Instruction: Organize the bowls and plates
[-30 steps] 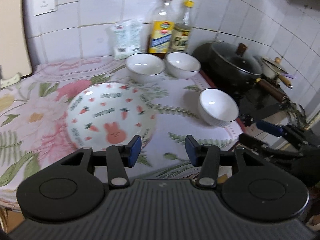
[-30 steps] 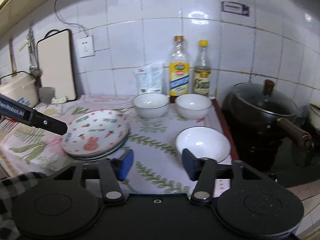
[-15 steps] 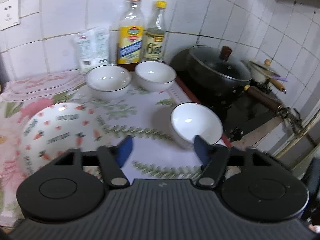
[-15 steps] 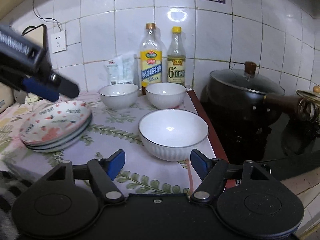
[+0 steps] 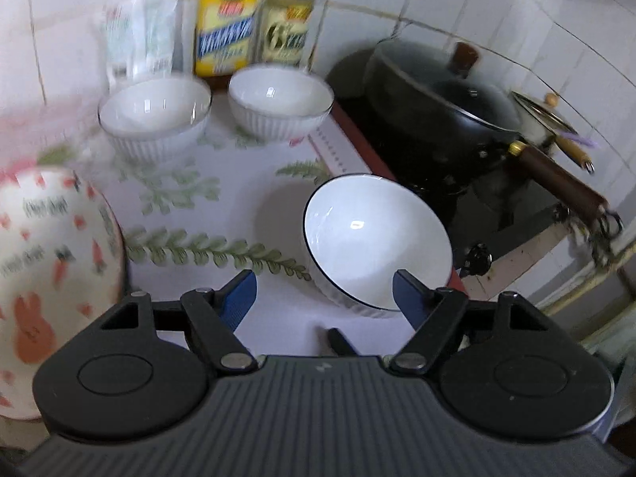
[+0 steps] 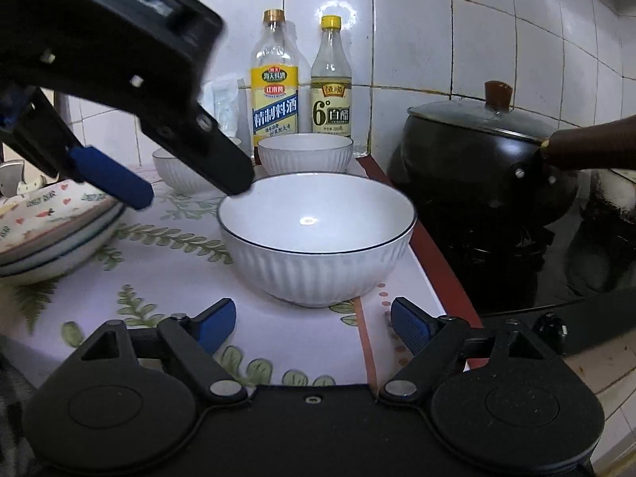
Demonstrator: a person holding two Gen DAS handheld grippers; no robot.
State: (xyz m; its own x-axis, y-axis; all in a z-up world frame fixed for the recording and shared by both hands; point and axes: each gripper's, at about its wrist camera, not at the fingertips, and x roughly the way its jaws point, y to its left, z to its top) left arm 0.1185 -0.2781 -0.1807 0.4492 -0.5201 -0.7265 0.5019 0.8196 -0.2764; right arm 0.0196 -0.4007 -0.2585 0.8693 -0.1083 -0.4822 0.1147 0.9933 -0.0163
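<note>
A white ribbed bowl (image 5: 377, 238) (image 6: 318, 234) stands near the counter's right edge. Two more white bowls (image 5: 155, 115) (image 5: 280, 103) stand at the back by the wall; one of them (image 6: 305, 153) shows behind the near bowl. A stack of carrot-and-rabbit plates (image 5: 43, 274) (image 6: 51, 234) lies at the left. My left gripper (image 5: 324, 298) is open and empty, above and just before the near bowl; it also shows in the right wrist view (image 6: 119, 147) with one finger near the bowl's far-left rim. My right gripper (image 6: 314, 326) is open and empty, low in front of the bowl.
Two bottles (image 6: 274, 83) (image 6: 331, 79) and a white packet (image 5: 139, 39) stand against the tiled wall. A black lidded pot (image 6: 477, 159) with a brown handle (image 5: 560, 183) sits on the stove right of the counter. The floral cloth (image 6: 167, 270) covers the counter.
Both grippers have moved in toward the near white bowl, which looks larger in both views. The left gripper swung right from the plates and opened wider. The right gripper dropped lower.
</note>
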